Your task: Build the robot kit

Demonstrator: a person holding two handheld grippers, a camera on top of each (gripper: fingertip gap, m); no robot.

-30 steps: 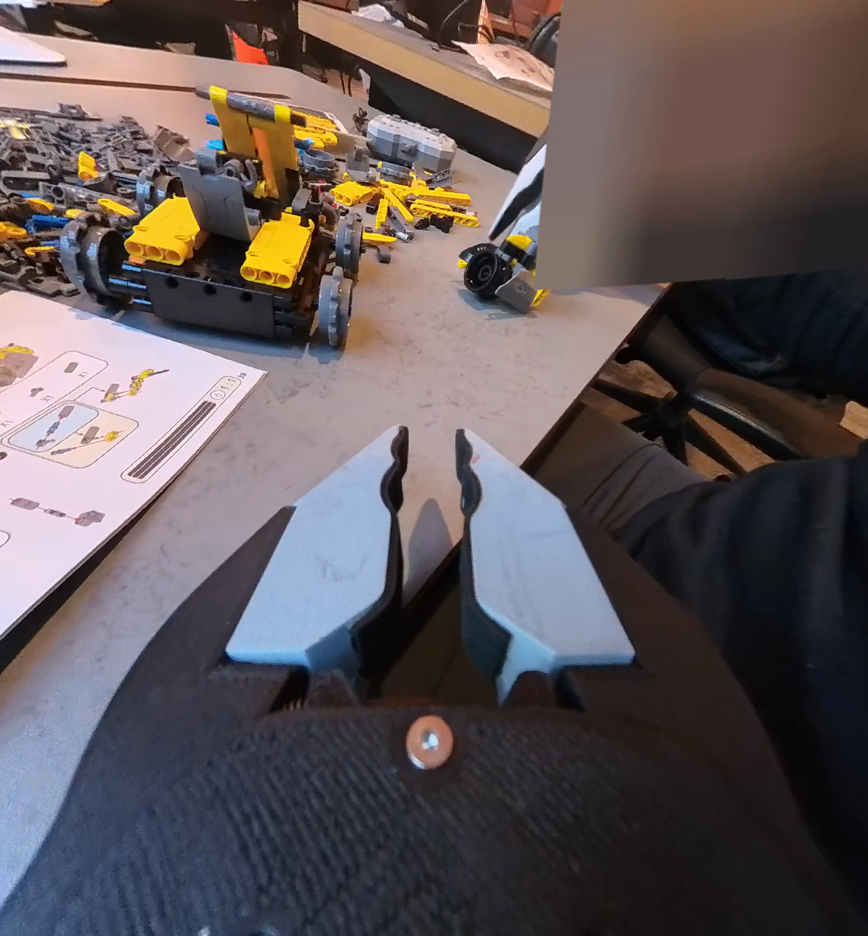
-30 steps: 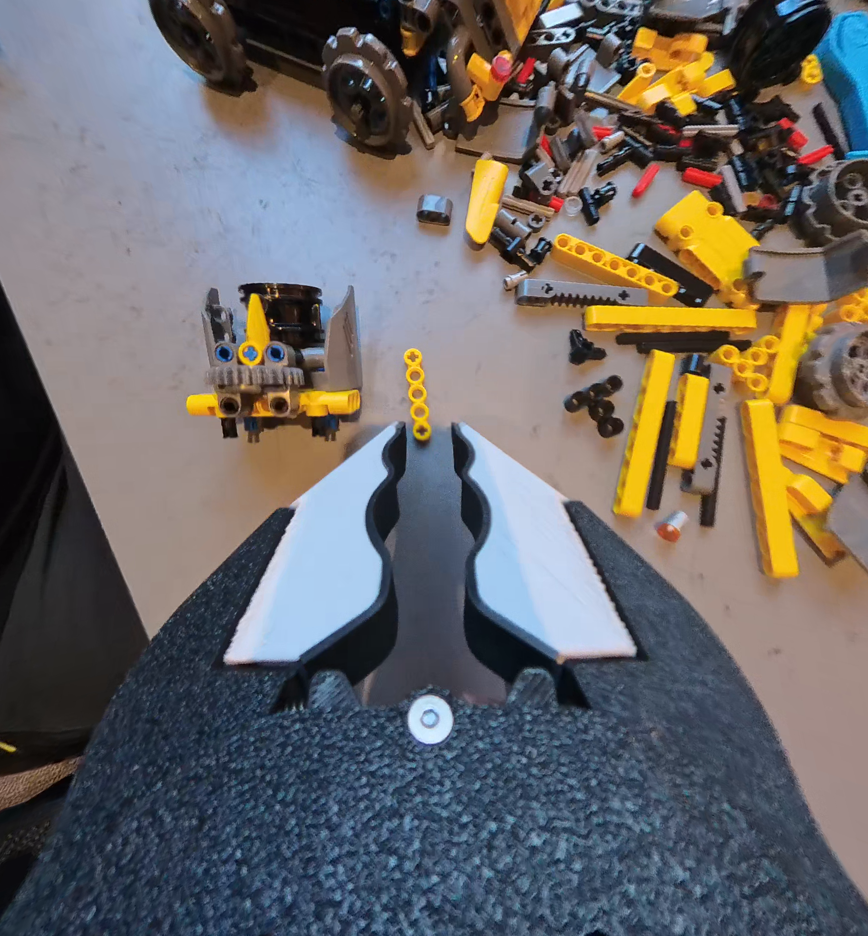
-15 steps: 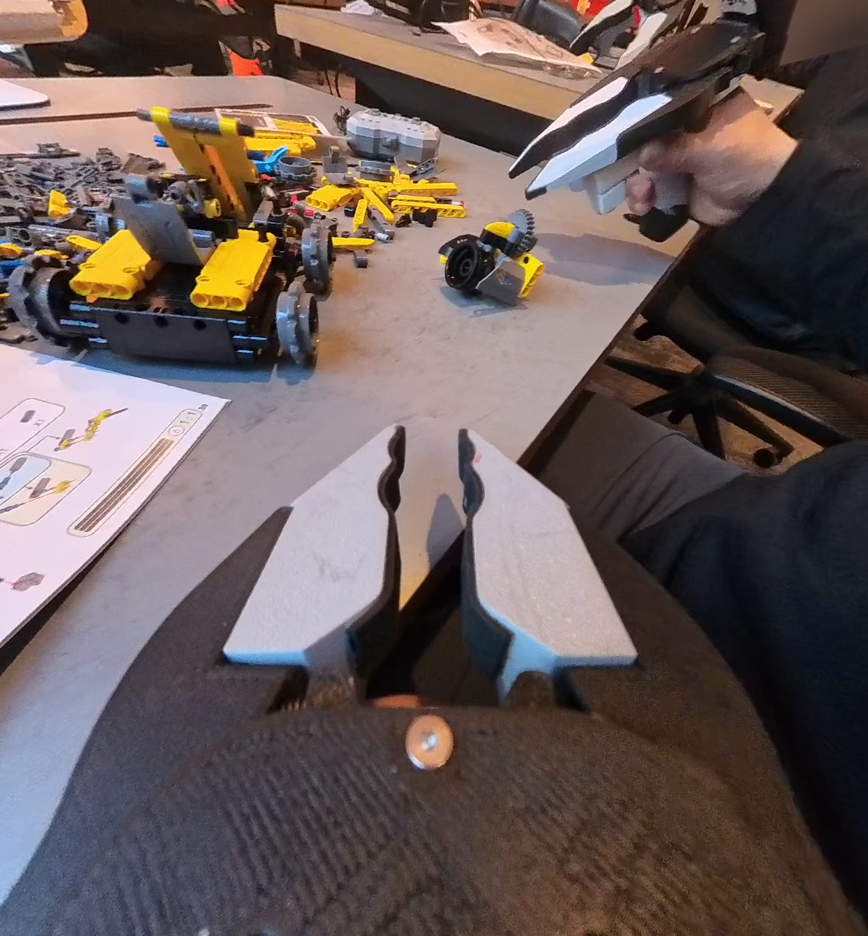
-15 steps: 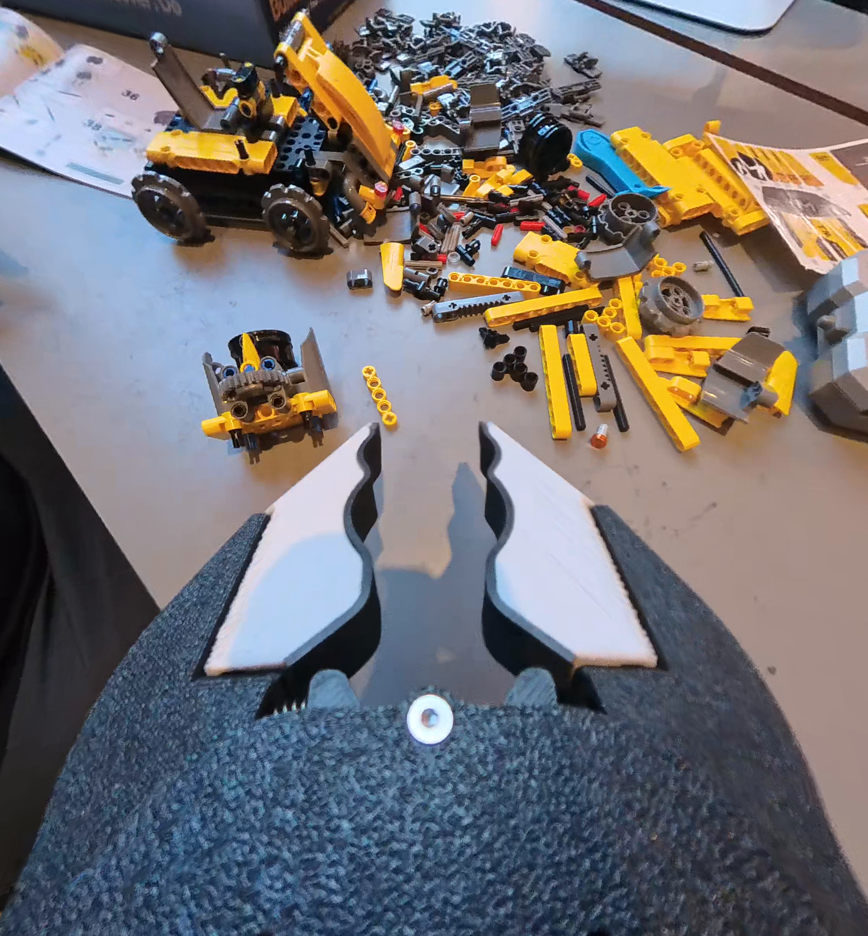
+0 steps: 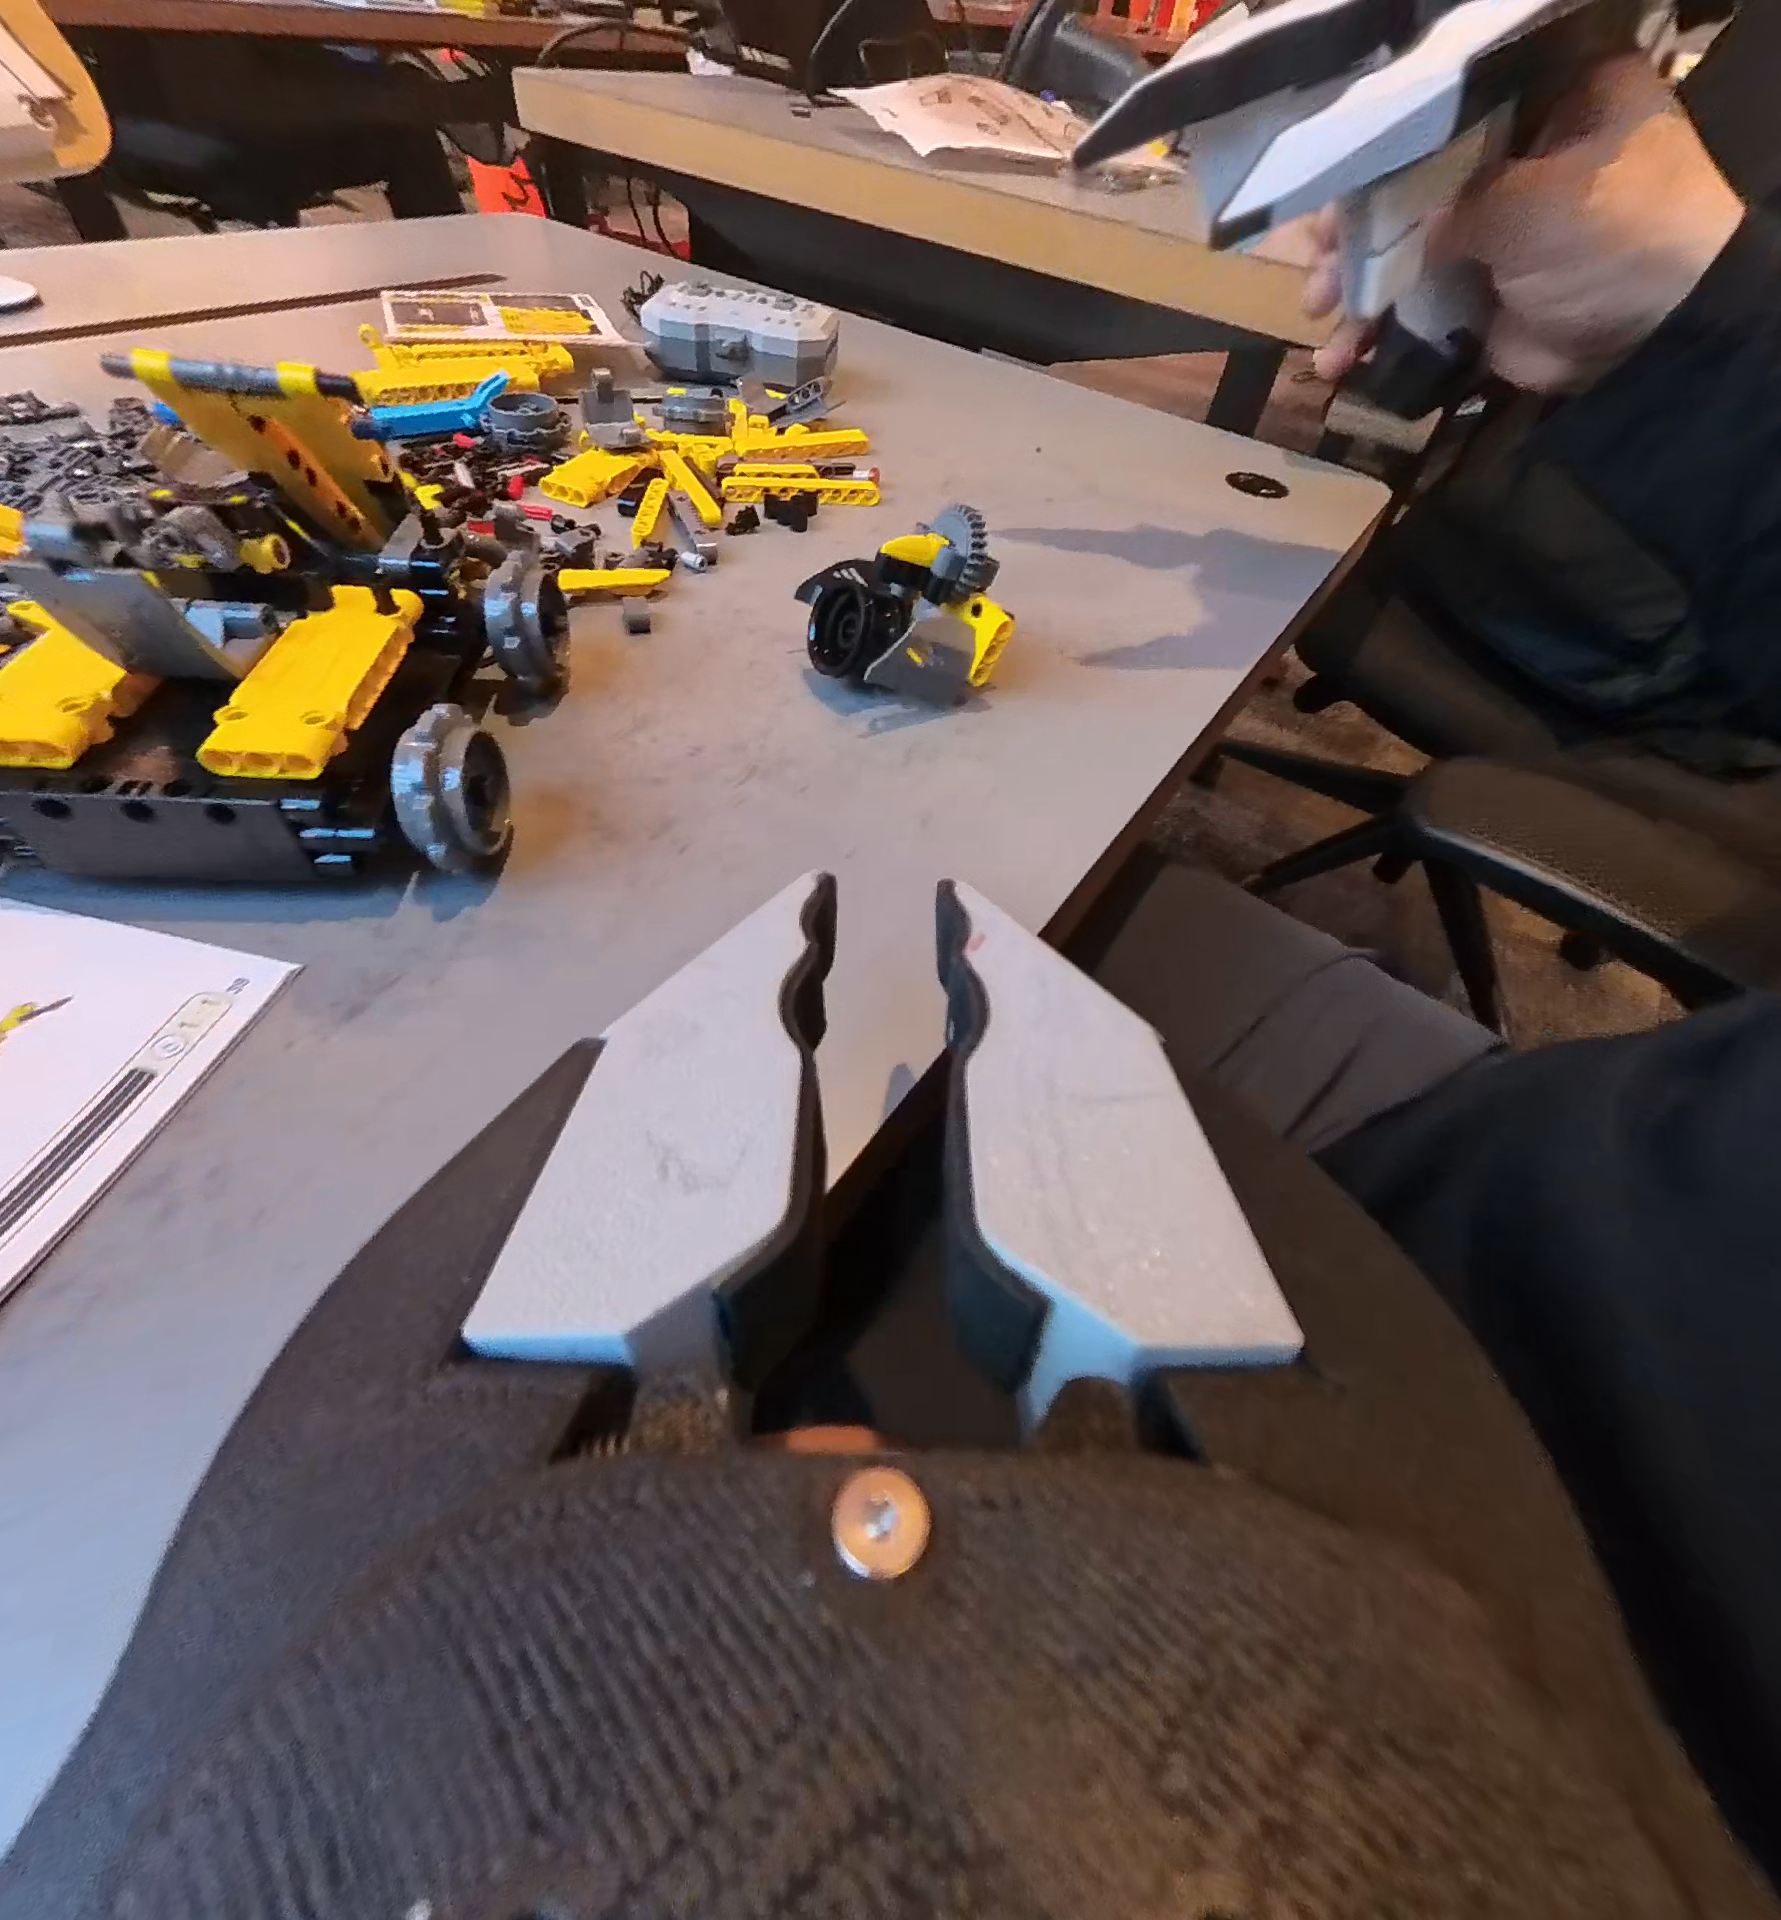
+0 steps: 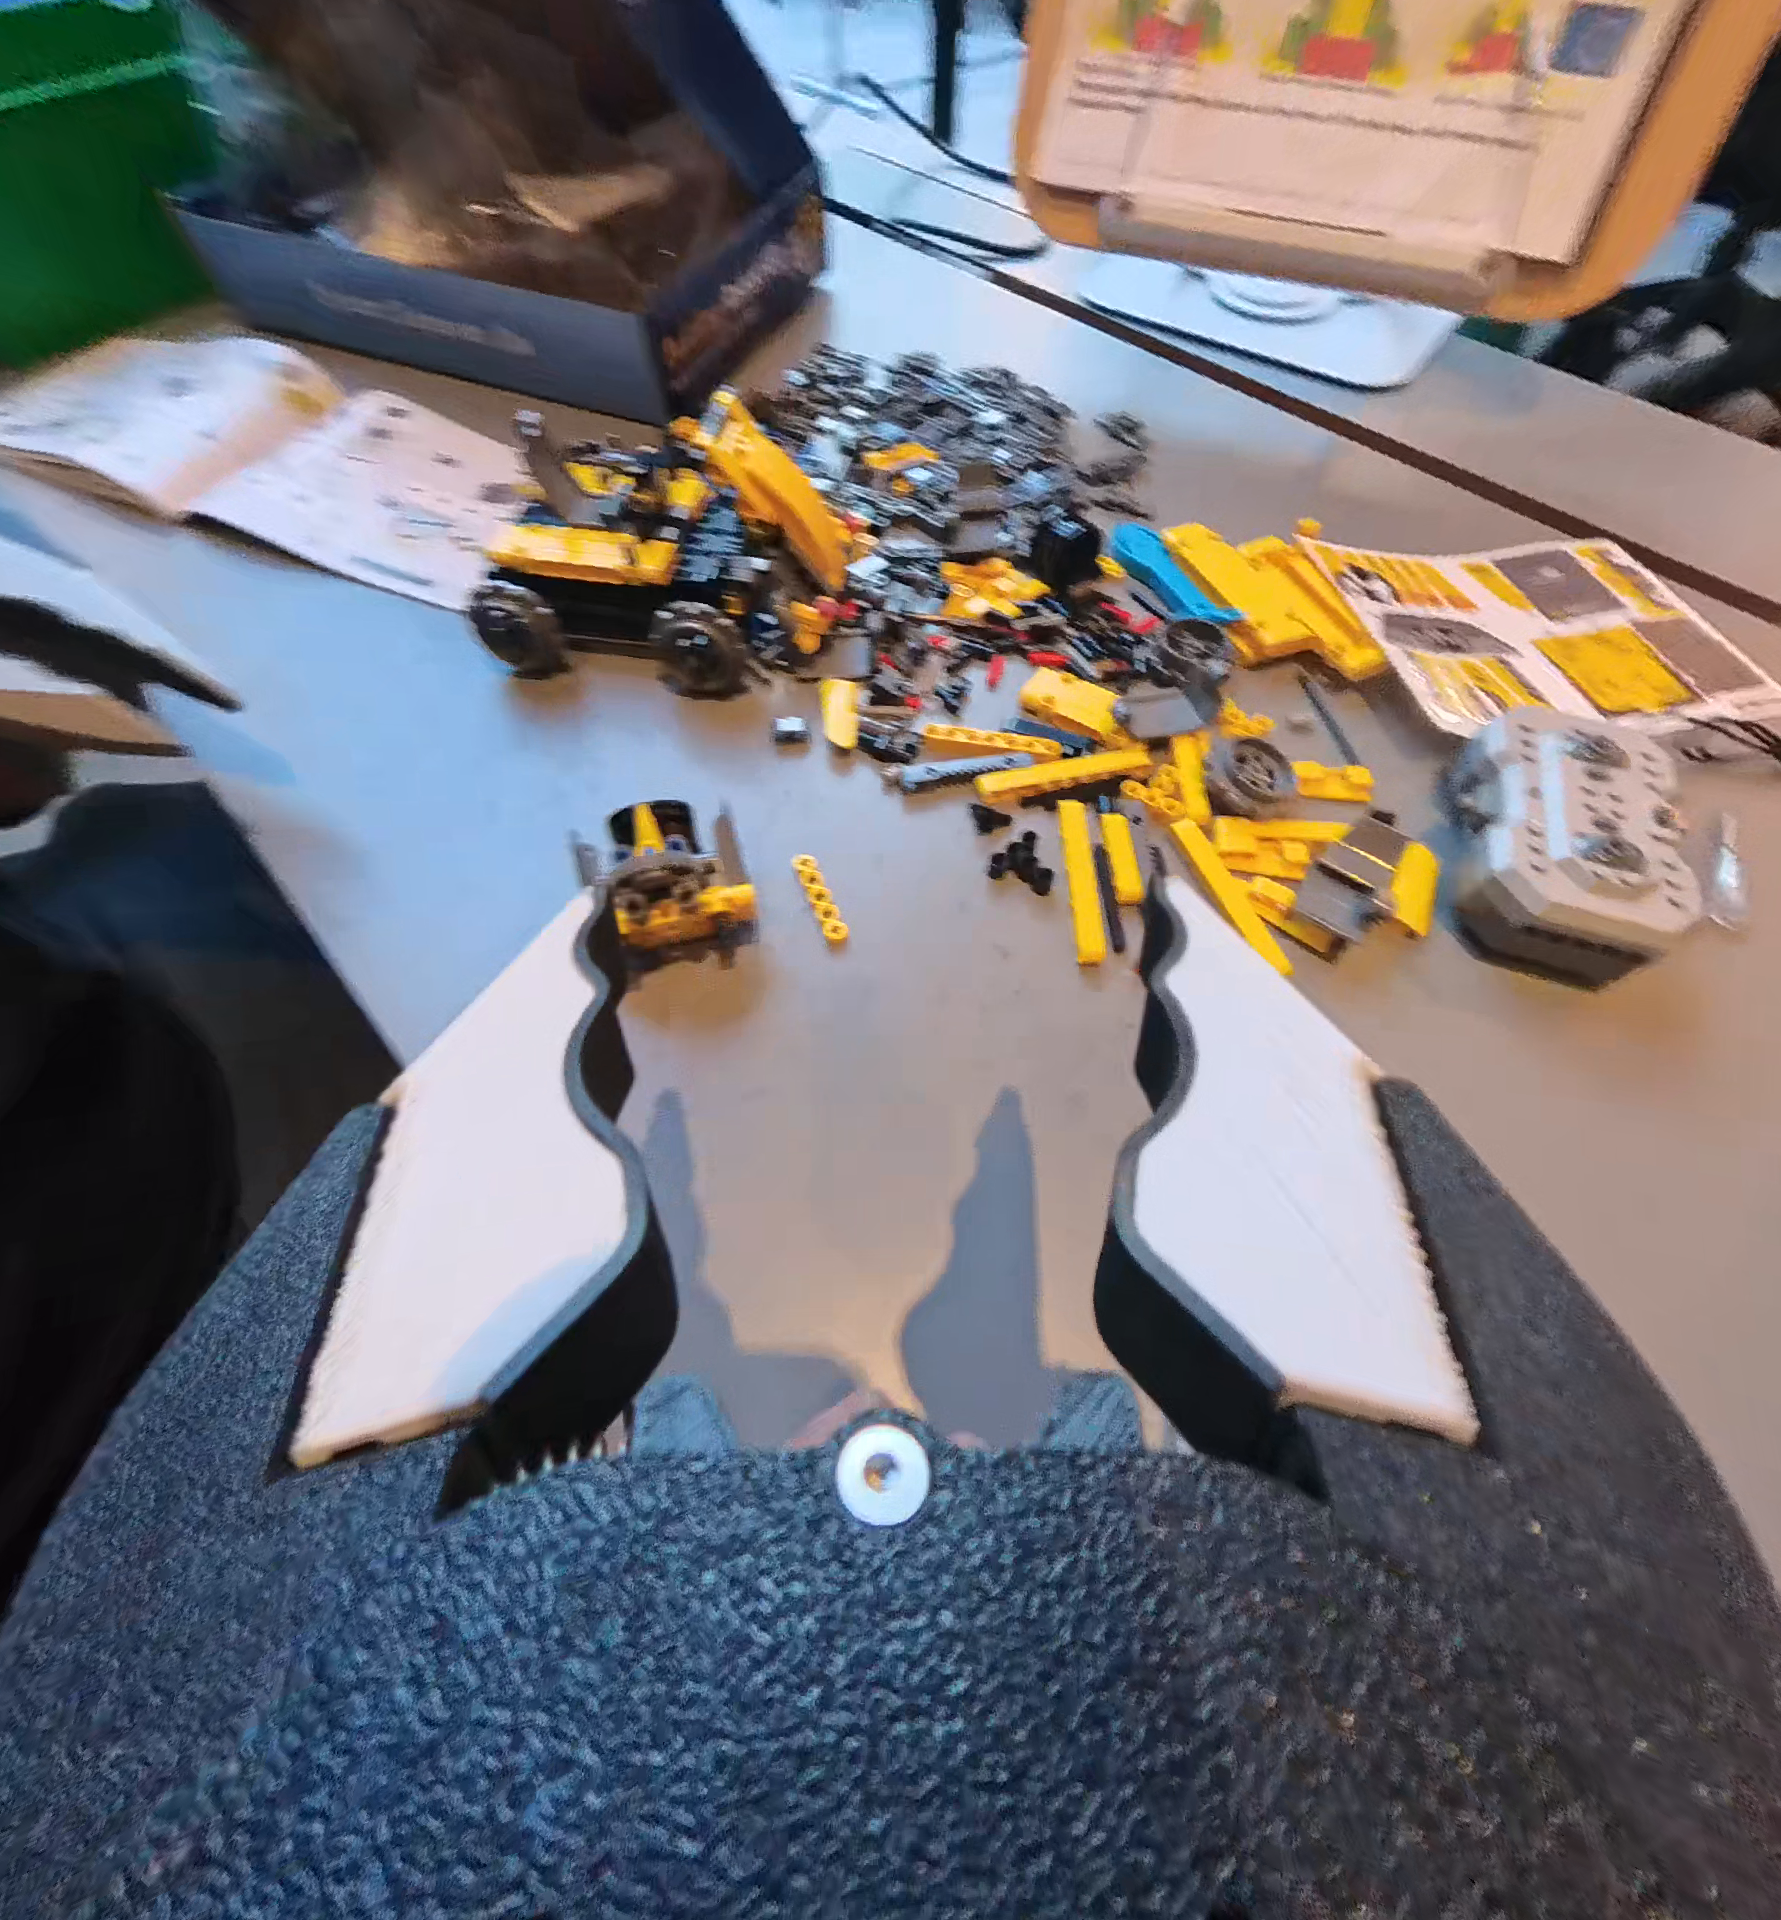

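My left gripper (image 5: 884, 904) hovers low over the grey table's near edge (image 5: 1125, 862), its jaws a narrow gap apart and empty. My right gripper (image 6: 875, 904) is wide open and empty, held high above the table; in the left wrist view it (image 5: 1151, 197) shows at the top right in a hand. Below it lie a small yellow, black and grey gear subassembly (image 6: 673, 883) (image 5: 896, 623) and a short yellow beam (image 6: 821, 899). A half-built yellow and black vehicle (image 5: 242, 675) (image 6: 637, 592) stands farther back.
A pile of loose yellow, black and grey parts (image 6: 1125, 748) spreads right of the vehicle. A grey battery box (image 6: 1572, 862), a sticker sheet (image 6: 1551, 634), an open instruction booklet (image 5: 55, 1091) and a dark box (image 6: 512, 239) lie around. An office chair (image 5: 1540, 831) stands beside the table.
My right gripper opened from a narrow gap to wide, rose and pulled back from the short yellow beam, which stays on the table. My left gripper kept its gap and shifted slightly.
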